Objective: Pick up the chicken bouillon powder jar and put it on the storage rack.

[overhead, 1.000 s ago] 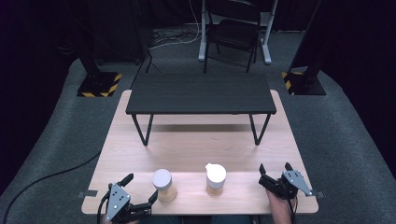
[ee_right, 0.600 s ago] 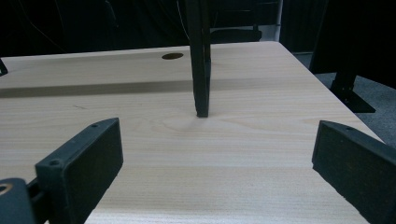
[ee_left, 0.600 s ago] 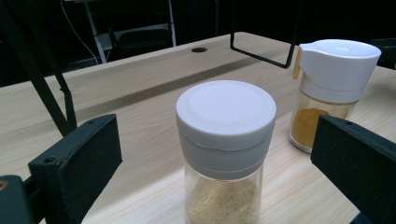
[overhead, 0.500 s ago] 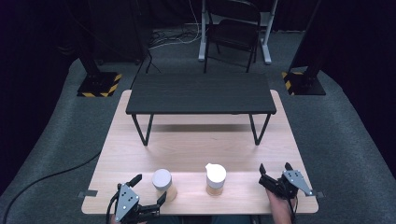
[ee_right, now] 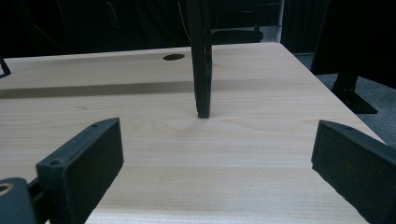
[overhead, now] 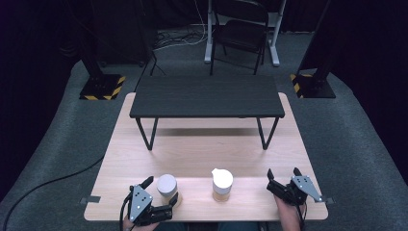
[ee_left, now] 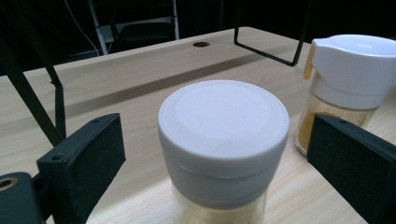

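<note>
A glass jar with a flat white lid (overhead: 166,186) (ee_left: 223,140) stands near the table's front edge. My left gripper (overhead: 161,190) (ee_left: 219,168) is open, its jaws on either side of the jar without touching it. To the jar's right stands a spice jar with a white pour-spout lid (overhead: 222,184) (ee_left: 348,79), holding yellowish powder. My right gripper (overhead: 284,179) (ee_right: 219,168) is open at the front right of the table, nothing between its jaws.
A low black bench-like shelf (overhead: 207,96) on thin metal legs (ee_right: 201,60) spans the far half of the light wooden table (overhead: 207,149). A chair (overhead: 243,29) and black stands sit on the grey floor beyond. A cable (overhead: 48,185) trails left.
My left gripper has moved right and forward, bringing its open jaws around the flat-lidded jar. The right gripper has stayed where it was.
</note>
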A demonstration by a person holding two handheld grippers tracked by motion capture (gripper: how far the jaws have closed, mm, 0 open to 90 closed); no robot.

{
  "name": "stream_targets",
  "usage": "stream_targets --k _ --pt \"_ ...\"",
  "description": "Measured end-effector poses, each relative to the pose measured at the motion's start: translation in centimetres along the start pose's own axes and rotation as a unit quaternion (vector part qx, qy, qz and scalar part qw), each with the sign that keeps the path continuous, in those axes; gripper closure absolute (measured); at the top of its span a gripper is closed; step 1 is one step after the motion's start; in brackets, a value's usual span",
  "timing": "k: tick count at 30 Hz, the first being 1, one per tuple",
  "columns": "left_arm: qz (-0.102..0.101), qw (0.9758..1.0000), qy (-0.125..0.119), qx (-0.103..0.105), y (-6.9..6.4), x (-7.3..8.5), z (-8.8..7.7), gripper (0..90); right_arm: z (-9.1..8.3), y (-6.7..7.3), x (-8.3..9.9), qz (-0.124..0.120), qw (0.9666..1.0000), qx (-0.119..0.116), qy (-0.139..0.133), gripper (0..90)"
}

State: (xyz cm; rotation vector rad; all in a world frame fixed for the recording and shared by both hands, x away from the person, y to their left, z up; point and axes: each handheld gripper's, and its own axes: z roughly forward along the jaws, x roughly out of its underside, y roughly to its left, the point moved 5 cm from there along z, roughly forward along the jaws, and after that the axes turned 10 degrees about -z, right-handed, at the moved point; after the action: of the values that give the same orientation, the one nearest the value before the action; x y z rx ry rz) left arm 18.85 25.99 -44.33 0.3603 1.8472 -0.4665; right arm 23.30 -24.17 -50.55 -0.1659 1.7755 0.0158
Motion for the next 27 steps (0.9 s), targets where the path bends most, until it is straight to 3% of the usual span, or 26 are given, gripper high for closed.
stream_targets --k 8,12,20,27 --pt "0.003 0.9999 0.016 0.0 -0.2 -0.2 1.1 15.4 0.0 -0.1 0.0 0.002 1.0 -0.001 -0.001 1.6" --pt "0.005 0.9997 0.022 -0.004 -0.3 0.1 1.3 32.6 0.0 0.0 0.1 0.002 1.0 -0.001 -0.002 1.6" --pt "0.005 0.9997 0.024 -0.004 -0.3 0.0 1.3 33.2 -0.1 -0.1 0.0 0.003 1.0 -0.002 -0.001 1.6" --pt "0.012 0.9993 0.036 0.008 0.0 -0.6 1.4 33.3 0.0 -0.1 0.0 0.004 1.0 -0.002 0.001 1.6"
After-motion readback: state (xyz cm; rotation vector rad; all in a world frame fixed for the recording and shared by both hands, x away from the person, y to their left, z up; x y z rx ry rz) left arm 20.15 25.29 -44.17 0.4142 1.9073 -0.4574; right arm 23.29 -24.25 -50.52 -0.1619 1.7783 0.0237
